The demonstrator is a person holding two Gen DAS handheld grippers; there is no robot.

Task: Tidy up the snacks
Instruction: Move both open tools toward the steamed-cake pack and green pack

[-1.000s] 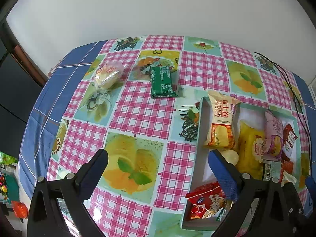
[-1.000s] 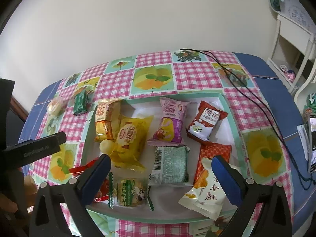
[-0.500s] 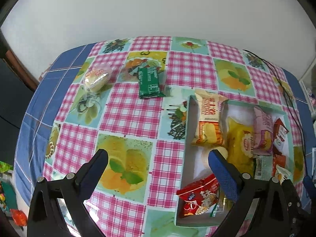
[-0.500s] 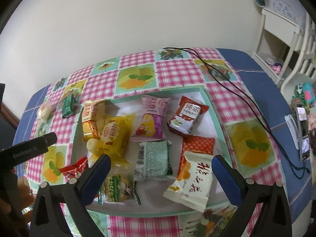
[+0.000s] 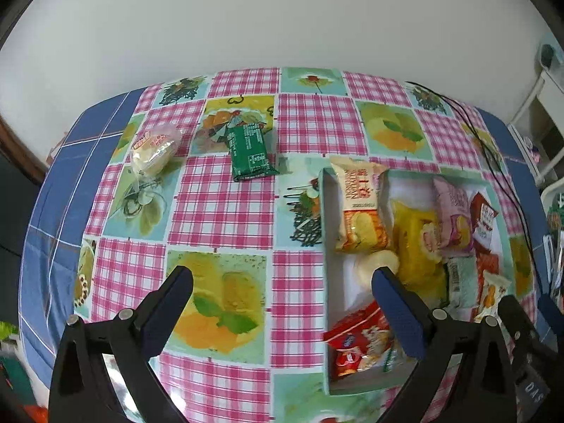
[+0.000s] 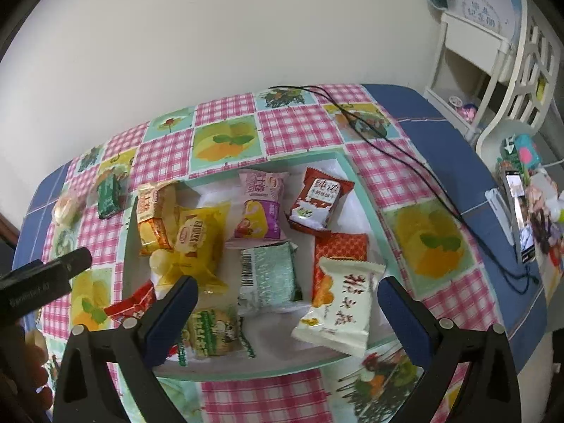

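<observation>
A shallow teal-rimmed tray [image 6: 363,190] holds several snack packets, also in the left wrist view [image 5: 322,218]. On the tablecloth to its left lie a green packet [image 5: 248,151] and a clear-wrapped round cake [image 5: 153,148]; both also show in the right wrist view, the green packet [image 6: 109,197] and the cake [image 6: 67,206]. My left gripper [image 5: 282,303] is open and empty above the tray's left edge. My right gripper [image 6: 287,312] is open and empty over the tray's near side.
A black cable [image 6: 398,151] runs across the table's right part. A phone [image 6: 518,211] and clutter lie at the right edge. A white shelf [image 6: 476,49] stands beyond. The wall is behind the table.
Both grippers have pulled back and risen; the table and tray look smaller. The right view has swung left, showing more of the room at right. No snack has moved.
</observation>
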